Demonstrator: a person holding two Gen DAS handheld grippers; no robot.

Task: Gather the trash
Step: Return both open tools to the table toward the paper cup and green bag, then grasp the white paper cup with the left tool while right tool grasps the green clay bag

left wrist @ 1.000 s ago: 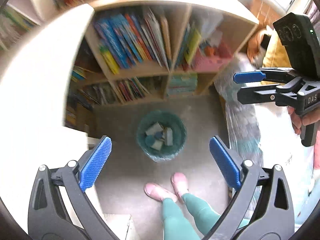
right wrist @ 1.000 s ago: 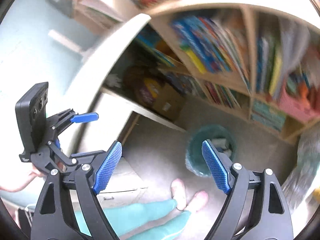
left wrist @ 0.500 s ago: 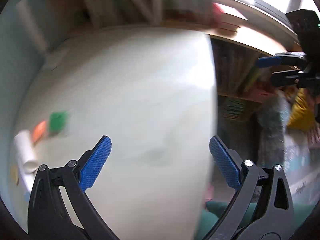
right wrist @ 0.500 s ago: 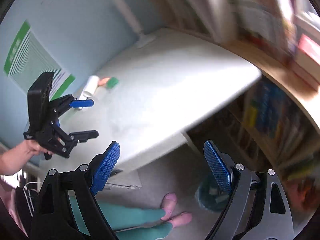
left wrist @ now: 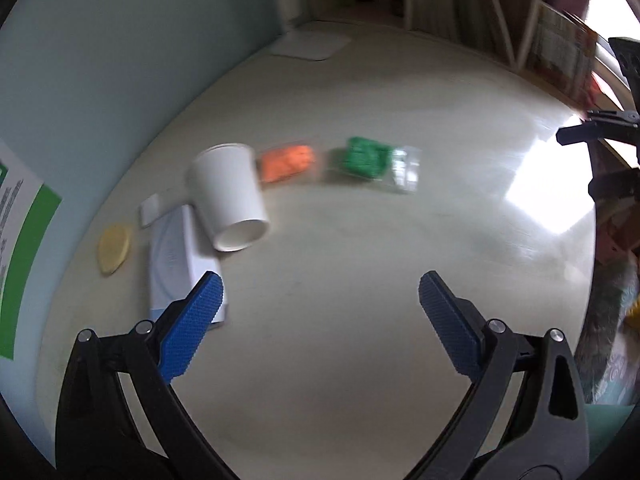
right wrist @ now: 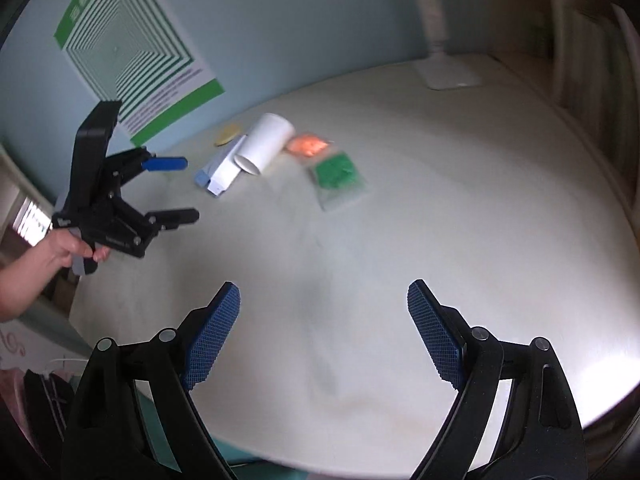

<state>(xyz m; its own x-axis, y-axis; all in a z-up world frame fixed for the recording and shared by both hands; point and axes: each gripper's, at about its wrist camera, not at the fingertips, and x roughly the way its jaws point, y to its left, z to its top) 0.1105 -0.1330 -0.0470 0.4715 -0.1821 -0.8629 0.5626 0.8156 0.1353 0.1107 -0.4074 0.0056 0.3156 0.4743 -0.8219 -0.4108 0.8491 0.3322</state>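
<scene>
Pale table (left wrist: 360, 240) — tipped white paper cup (left wrist: 230, 196), orange packet (left wrist: 286, 164) — both tools gaping, empty.

On the table (left wrist: 360, 340) lie six loose things. One white paper cup (left wrist: 230, 196) lies on its side. There are two small clear packets: one with orange filling (left wrist: 286, 164) and one with green filling (left wrist: 368, 160). One flat pale-blue box (left wrist: 176, 260) sits beside the cup. One round yellow disc (left wrist: 115, 244) and one small white square (left wrist: 150, 210) lie near the wall. One white lamp base (right wrist: 450, 72) stands at the far end. One green-striped poster (right wrist: 132, 44) hangs on the wall. Two grippers are in view, one per hand.
</scene>
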